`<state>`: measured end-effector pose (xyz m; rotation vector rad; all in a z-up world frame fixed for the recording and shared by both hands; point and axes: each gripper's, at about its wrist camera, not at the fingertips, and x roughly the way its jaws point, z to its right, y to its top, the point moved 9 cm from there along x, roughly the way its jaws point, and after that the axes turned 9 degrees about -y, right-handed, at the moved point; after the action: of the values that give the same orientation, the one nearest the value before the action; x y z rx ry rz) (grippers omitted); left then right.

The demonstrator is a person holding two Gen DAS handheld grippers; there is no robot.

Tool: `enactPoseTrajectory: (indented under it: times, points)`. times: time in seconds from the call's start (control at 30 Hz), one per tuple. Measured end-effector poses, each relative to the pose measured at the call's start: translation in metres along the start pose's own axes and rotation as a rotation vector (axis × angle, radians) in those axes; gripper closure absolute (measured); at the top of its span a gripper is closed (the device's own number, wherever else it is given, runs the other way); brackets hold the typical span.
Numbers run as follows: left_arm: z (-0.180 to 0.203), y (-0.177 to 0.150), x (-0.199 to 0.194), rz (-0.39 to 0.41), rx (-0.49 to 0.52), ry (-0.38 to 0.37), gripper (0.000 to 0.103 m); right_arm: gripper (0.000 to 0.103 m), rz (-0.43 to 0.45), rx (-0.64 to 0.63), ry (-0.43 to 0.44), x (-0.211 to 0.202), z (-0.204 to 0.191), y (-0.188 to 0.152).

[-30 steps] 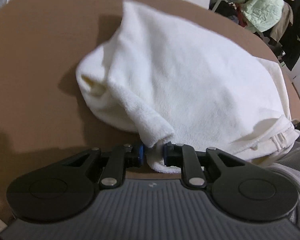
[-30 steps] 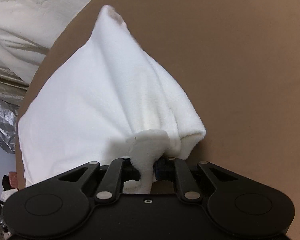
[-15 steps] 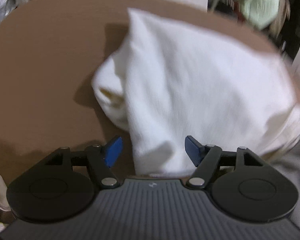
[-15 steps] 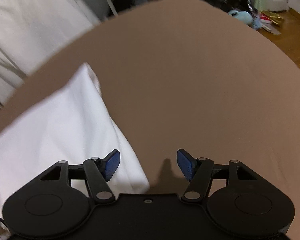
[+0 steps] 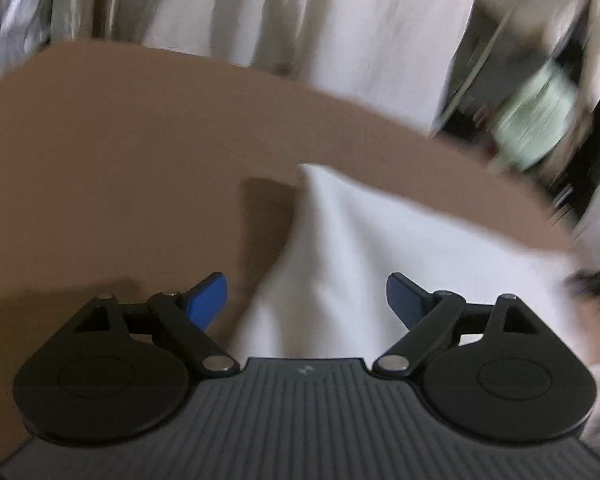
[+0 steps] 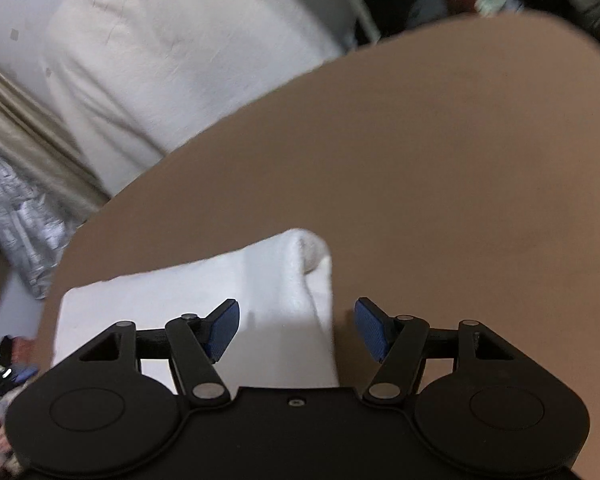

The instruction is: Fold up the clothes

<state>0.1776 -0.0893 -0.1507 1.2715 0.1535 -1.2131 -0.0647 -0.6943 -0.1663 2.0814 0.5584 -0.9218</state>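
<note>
1. A lived-in room of a home, likely a bedroom or laundry corner.
2. A brown counter [image 6: 440,152] stands beside a white sheet-covered mattress or cushion [image 6: 172,52].
3. Beige curtains [image 5: 80,0] and crinkled silver foil sheeting [image 6: 20,220] hang at the edge.
4. Heaped clothes, including a pale green garment [image 5: 536,128], clutter the dark background.

We see a brown table [image 6: 440,152] filling the foreground. Beyond the table's far edge hang pale curtains [image 5: 320,20], with crinkled silver sheeting [image 6: 24,232] beside them and blurred clutter [image 5: 528,128] further along.
</note>
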Motion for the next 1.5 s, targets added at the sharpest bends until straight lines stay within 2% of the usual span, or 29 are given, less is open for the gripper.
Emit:
enactPoseTrajectory:
  times: [0.03,0.07,0.17,0.23,0.27,0.33,0.37,0.43,0.47,0.53,0.57,0.63,0.7,0.73,0.77,0.83,0.87,0.9,1.0,1.1,1.2,1.23,1.27,1.3,1.33,1.37,1.4,1.47,1.5]
  points:
    - [-0.003,0.005,0.015,-0.042,0.030,0.047,0.018,0.034,-0.028,-0.026,0.037,0.007,-0.003,-0.005]
    - [-0.005,0.007,0.030,-0.083,0.038,0.042,0.018,0.034,-0.059,-0.055,0.076,0.013,-0.007,-0.012]
    - [-0.002,0.014,0.053,-0.121,-0.062,-0.128,0.017,0.034,-0.142,-0.137,0.130,0.025,-0.016,-0.038]
    - [-0.001,0.010,0.057,-0.142,-0.135,-0.275,0.017,0.033,-0.185,-0.190,0.116,0.024,-0.015,-0.052]
    - [-0.002,0.007,0.062,-0.159,-0.165,-0.316,0.017,0.033,-0.208,-0.206,0.107,0.021,-0.013,-0.057]
    - [-0.011,-0.005,0.074,-0.226,-0.198,-0.286,0.016,0.033,-0.253,-0.239,0.089,0.017,-0.010,-0.065]
    - [-0.015,-0.013,0.080,-0.261,-0.208,-0.257,0.016,0.033,-0.307,-0.190,0.079,0.014,-0.005,-0.071]
    - [-0.009,-0.018,0.080,-0.238,-0.173,-0.224,0.016,0.032,-0.433,-0.065,0.092,0.015,0.002,-0.084]
    - [-0.003,-0.019,0.079,-0.224,-0.137,-0.205,0.016,0.027,-0.432,-0.052,0.101,0.015,0.000,-0.085]
    - [0.011,-0.026,0.080,-0.249,-0.033,-0.158,0.019,0.022,-0.417,-0.031,0.108,0.018,-0.002,-0.086]
    - [0.017,-0.027,0.081,-0.252,-0.019,-0.148,0.039,0.018,-0.396,-0.005,0.122,0.022,-0.005,-0.082]
    - [0.022,-0.020,0.086,-0.246,-0.076,-0.166,0.076,0.016,-0.351,0.050,0.153,0.031,-0.011,-0.073]
    - [0.036,-0.016,0.080,-0.232,-0.019,-0.081,0.078,0.019,-0.302,0.065,0.180,0.040,-0.020,-0.067]
    - [0.043,-0.013,0.078,-0.224,0.019,-0.037,0.080,0.052,-0.276,0.048,0.190,0.044,-0.027,-0.065]
    - [0.054,-0.007,0.075,-0.205,0.103,0.012,0.081,0.077,-0.261,0.002,0.168,0.047,-0.036,-0.068]
    - [0.087,0.007,0.061,-0.130,0.312,0.109,0.082,0.078,-0.176,-0.105,0.102,0.037,-0.057,-0.067]
    - [0.103,0.018,0.052,-0.084,0.371,0.120,0.082,0.079,-0.109,-0.197,0.081,0.025,-0.072,-0.064]
    - [0.114,0.027,0.044,-0.051,0.388,0.121,0.082,0.079,-0.054,-0.250,0.070,0.012,-0.083,-0.059]
    - [0.138,0.064,0.018,0.058,0.387,0.112,0.082,0.080,0.077,-0.287,0.104,-0.029,-0.112,-0.023]
    - [0.152,0.106,0.006,0.123,0.298,0.070,0.082,0.080,0.198,-0.364,0.107,-0.062,-0.142,0.016]
    - [0.136,0.120,-0.007,0.213,0.201,0.157,0.072,0.079,0.311,-0.421,0.038,-0.078,-0.155,0.052]
    - [0.116,0.122,-0.011,0.244,0.181,0.219,0.056,0.075,0.319,-0.412,0.003,-0.071,-0.151,0.063]
    - [0.097,0.123,-0.010,0.257,0.158,0.286,0.018,0.069,0.296,-0.412,-0.050,-0.063,-0.137,0.071]
    - [0.081,0.119,0.006,0.198,0.119,0.369,0.006,0.060,0.269,-0.406,-0.137,-0.045,-0.123,0.078]
    - [0.065,0.110,0.020,0.126,0.058,0.424,0.010,0.045,0.260,-0.377,-0.229,-0.030,-0.108,0.082]
    - [0.056,0.096,0.030,0.078,-0.015,0.404,0.012,0.044,0.263,-0.345,-0.324,-0.016,-0.096,0.084]
    - [0.049,0.083,0.040,0.041,-0.086,0.371,0.012,0.044,0.263,-0.315,-0.365,-0.008,-0.085,0.080]
    - [0.049,0.057,0.049,0.057,-0.212,0.238,0.012,0.044,0.263,-0.255,-0.433,0.007,-0.063,0.069]
    - [0.049,0.045,0.052,0.062,-0.249,0.213,0.012,0.044,0.252,-0.232,-0.417,0.007,-0.057,0.059]
